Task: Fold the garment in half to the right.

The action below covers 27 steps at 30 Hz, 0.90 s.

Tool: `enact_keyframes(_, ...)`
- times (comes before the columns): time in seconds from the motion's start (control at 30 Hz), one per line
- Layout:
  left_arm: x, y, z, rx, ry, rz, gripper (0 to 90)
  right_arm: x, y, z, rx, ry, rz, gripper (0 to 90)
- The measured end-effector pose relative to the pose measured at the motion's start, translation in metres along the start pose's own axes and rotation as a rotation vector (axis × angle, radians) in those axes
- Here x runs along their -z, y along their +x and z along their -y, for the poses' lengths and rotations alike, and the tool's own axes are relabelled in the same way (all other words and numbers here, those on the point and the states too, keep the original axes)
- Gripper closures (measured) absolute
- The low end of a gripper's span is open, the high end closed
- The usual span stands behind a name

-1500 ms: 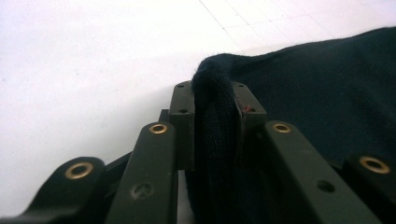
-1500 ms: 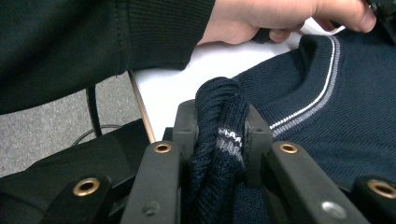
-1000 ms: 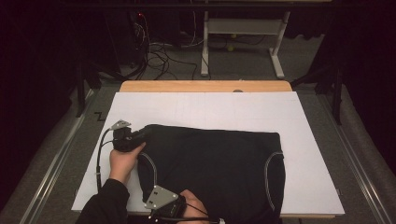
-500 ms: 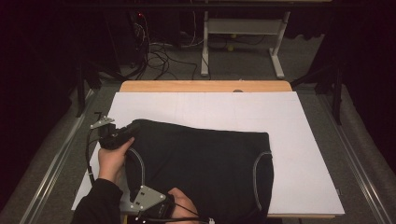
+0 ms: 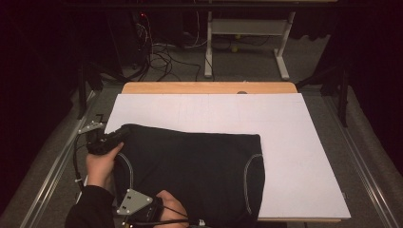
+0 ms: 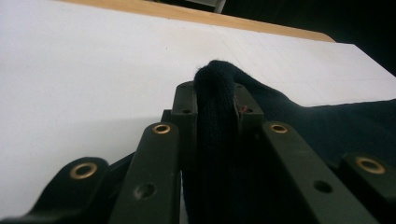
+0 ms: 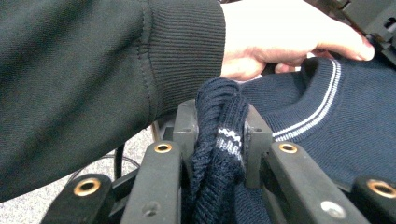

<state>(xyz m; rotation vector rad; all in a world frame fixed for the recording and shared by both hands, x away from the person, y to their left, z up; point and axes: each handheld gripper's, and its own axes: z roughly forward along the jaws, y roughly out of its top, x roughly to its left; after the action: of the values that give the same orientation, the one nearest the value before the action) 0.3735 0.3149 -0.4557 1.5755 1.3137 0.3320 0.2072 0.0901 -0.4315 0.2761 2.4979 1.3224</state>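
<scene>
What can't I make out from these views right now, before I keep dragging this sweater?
- High view: the sweater has its near hem cut off by the bottom edge; the right gripper has its jaws hidden under the hand.
- High view: the left gripper grips a dark corner too small and dim to read.
- Left gripper view: the jaws block the fabric below the pinched fold.
- Right gripper view: a sleeve hides the table beyond.

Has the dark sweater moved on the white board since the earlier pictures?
Yes. The dark sweater has slid to the left: its right edge now leaves more of the white board bare, and its left corner reaches the board's left edge.
</scene>
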Motion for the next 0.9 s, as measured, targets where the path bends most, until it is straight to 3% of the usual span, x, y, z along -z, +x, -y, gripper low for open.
enact_keyframes(0.23,0.003,-0.007,-0.002,-0.022,-0.017,-0.007,72.0,0.007,-0.003,0.003,-0.008,-0.019,-0.006,73.7)
enact_keyframes(0.33,0.004,-0.014,-0.006,-0.034,-0.022,0.009,72.1,0.011,-0.005,0.006,-0.015,-0.030,-0.006,73.7)
enact_keyframes(0.43,0.002,-0.023,-0.009,-0.021,-0.024,0.001,72.1,0.018,-0.008,0.008,-0.023,-0.045,0.001,73.7)
enact_keyframes(0.53,0.000,-0.032,-0.011,0.018,-0.020,-0.005,71.9,0.028,-0.012,0.011,-0.033,-0.062,0.014,73.7)
enact_keyframes(0.63,-0.004,-0.043,-0.014,0.031,-0.029,0.002,71.9,0.041,-0.016,0.015,-0.035,-0.080,0.031,73.7)
enact_keyframes(0.9,-0.017,-0.083,-0.033,-0.027,-0.005,0.008,71.8,0.075,-0.027,0.030,-0.061,-0.130,0.058,73.6)
